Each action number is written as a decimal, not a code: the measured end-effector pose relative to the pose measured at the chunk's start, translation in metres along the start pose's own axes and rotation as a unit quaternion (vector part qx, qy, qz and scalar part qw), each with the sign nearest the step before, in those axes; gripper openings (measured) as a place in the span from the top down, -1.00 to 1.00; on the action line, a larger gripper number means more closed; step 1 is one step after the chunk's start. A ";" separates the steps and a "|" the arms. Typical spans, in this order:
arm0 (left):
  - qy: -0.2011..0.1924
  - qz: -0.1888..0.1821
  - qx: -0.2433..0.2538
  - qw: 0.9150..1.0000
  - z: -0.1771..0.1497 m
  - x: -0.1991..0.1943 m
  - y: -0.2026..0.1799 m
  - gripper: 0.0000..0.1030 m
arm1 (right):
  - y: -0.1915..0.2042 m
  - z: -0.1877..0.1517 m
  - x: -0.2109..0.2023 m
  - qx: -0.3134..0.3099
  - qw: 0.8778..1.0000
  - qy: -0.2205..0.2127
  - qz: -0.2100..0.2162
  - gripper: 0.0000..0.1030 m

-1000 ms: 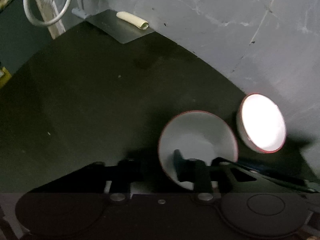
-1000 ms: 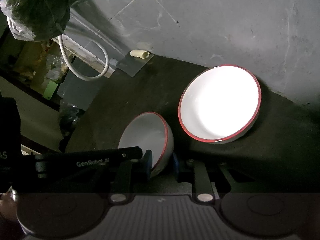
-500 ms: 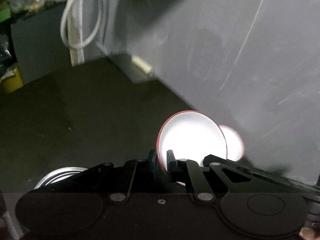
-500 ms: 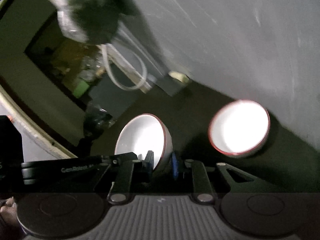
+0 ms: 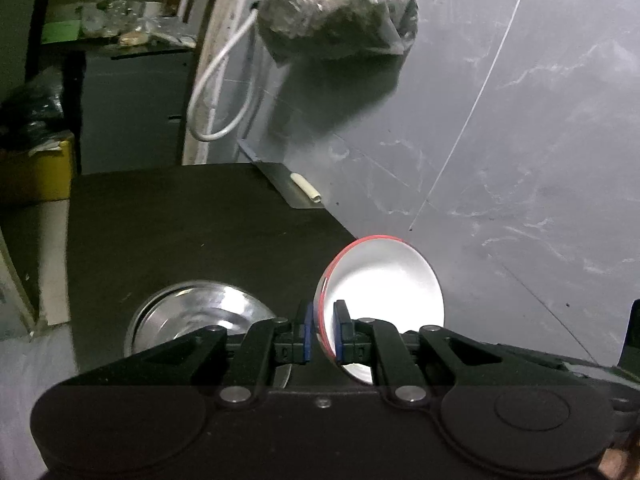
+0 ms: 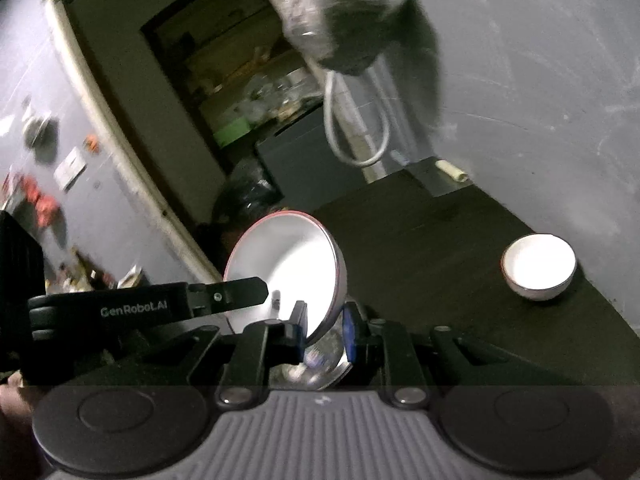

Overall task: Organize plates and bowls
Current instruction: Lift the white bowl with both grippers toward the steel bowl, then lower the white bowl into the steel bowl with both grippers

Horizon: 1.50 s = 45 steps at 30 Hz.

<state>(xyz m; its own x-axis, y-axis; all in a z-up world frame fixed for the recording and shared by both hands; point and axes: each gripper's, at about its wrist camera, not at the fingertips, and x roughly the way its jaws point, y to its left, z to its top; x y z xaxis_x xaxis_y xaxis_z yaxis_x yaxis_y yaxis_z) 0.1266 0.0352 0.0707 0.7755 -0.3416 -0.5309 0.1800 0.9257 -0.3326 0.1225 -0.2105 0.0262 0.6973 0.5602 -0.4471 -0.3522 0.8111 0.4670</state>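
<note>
Red-rimmed bowl sat pinched by both the left gripper and right gripper, tilted above the dark worktop and steel bowl.

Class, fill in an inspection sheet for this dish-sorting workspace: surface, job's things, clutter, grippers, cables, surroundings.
Surface: dark counter, against a wall.
Job's things: red-rimmed white held bowl, lifted and tilted; steel dish on the counter; second white bowl upright near the wall.
Clutter: metal sheet at the far corner with a cream roll on it.
Grippers: left gripper and right gripper each clamp the held bowl's rim.
Cables: white cable looped beside the counter's far end.
Surroundings: grey marbled wall; hanging plastic bag; cluttered shelf.
</note>
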 end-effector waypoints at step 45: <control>0.222 -0.005 -0.145 0.964 -0.115 -0.009 0.056 0.53 | 0.027 -0.065 0.052 -0.001 0.959 0.281 -0.029 0.63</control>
<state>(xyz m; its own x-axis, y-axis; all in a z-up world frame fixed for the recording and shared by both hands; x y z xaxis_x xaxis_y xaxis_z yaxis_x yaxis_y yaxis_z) 0.0604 0.0712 -0.0323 0.4283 -0.4456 -0.7862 -0.0406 0.8596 -0.5093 0.1091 -0.1489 -0.0337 0.2701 0.5165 -0.8126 -0.3248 0.8434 0.4281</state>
